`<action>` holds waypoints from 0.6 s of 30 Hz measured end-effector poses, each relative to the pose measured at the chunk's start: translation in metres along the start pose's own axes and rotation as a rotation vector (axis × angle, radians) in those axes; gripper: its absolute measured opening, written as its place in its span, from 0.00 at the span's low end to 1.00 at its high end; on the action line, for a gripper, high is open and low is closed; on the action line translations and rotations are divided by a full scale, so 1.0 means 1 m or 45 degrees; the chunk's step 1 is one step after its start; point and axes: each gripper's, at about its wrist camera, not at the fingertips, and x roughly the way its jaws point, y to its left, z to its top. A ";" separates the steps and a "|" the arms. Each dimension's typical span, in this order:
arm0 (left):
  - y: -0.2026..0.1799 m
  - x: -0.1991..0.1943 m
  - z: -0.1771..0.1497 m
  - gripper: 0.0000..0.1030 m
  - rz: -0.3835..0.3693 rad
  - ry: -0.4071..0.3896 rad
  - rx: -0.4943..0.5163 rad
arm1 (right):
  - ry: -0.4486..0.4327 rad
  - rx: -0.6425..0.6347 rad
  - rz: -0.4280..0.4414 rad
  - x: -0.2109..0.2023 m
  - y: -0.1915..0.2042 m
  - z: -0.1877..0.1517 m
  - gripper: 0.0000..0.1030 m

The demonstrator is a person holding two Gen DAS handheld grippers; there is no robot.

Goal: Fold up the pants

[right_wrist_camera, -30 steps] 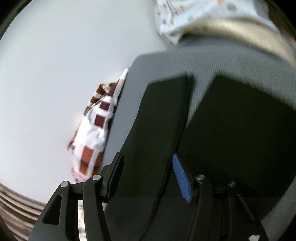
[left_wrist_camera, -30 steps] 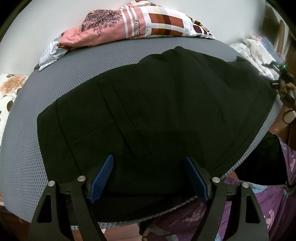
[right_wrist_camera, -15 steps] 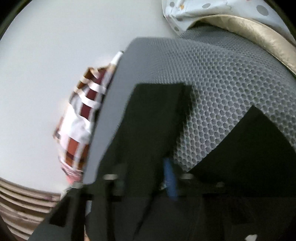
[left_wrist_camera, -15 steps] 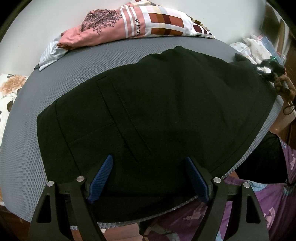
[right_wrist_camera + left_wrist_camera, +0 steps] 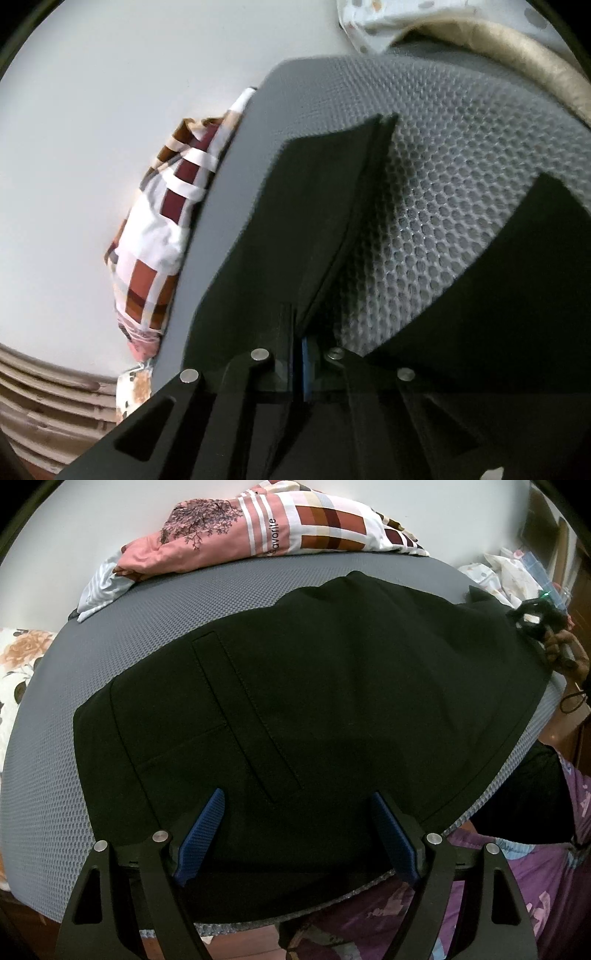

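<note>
Black pants (image 5: 332,701) lay spread across the grey mesh mattress (image 5: 44,775). The left gripper (image 5: 295,834) hung wide open over the near waistband; the right gripper (image 5: 301,354), jaws just closed, pinched a far-right leg hem.

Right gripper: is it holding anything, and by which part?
Yes. The right gripper, jaws just closed, pinches the black pants at one leg's edge. The left gripper is open, holding nothing.
</note>
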 end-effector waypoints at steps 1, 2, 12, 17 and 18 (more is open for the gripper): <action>0.001 0.000 0.000 0.79 -0.004 0.001 -0.003 | -0.039 -0.018 0.007 -0.013 0.005 -0.005 0.04; 0.001 0.000 0.001 0.79 -0.006 0.001 -0.005 | -0.076 -0.006 0.048 -0.030 0.006 -0.010 0.04; 0.001 -0.002 -0.001 0.79 -0.009 -0.006 0.006 | -0.096 0.219 0.048 -0.114 -0.072 -0.069 0.04; -0.001 -0.002 0.000 0.79 -0.005 0.004 0.011 | -0.087 0.300 0.123 -0.108 -0.093 -0.078 0.03; 0.000 -0.002 0.000 0.79 -0.005 0.003 0.011 | -0.085 0.319 0.145 -0.109 -0.096 -0.079 0.04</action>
